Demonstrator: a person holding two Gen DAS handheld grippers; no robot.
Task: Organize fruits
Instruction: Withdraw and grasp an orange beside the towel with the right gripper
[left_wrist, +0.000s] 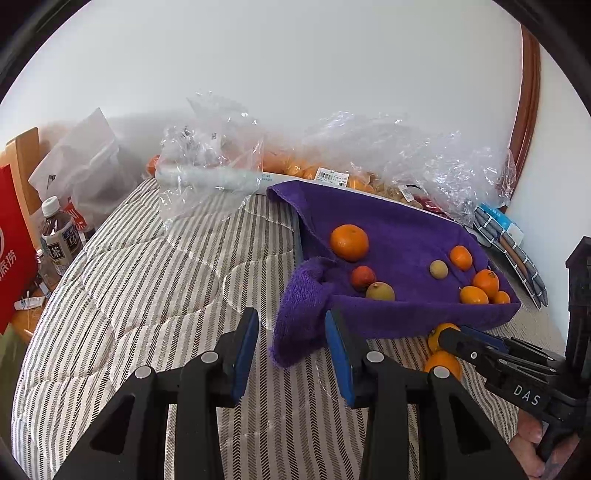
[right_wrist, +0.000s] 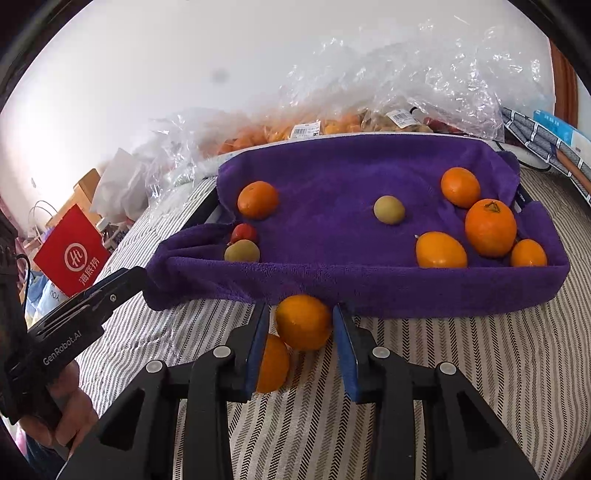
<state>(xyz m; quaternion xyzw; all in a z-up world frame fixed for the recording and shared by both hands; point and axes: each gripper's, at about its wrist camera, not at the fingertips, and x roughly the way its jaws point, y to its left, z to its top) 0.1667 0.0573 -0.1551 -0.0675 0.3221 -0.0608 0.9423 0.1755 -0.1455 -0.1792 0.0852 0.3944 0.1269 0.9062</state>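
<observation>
A purple towel (right_wrist: 332, 280) lines a shallow tray on the striped bedspread and holds several oranges, two greenish fruits and a small red one (right_wrist: 244, 232). In front of the tray, my right gripper (right_wrist: 301, 325) is shut on an orange (right_wrist: 303, 321); a second orange (right_wrist: 273, 363) lies against its left finger. In the left wrist view the same gripper (left_wrist: 448, 338) reaches in from the right beside those two oranges (left_wrist: 443, 363). My left gripper (left_wrist: 291, 332) stands open over the bedspread, nothing between its fingers, close to the towel's hanging corner (left_wrist: 295, 332).
Crinkled clear plastic bags (left_wrist: 406, 155) of more fruit lie along the wall behind the tray. A red bag (right_wrist: 72, 254) and bottles (left_wrist: 57, 232) stand off the bed's left edge. Folded packets (left_wrist: 509, 251) lie at the right. A hand (right_wrist: 70, 406) holds the left gripper.
</observation>
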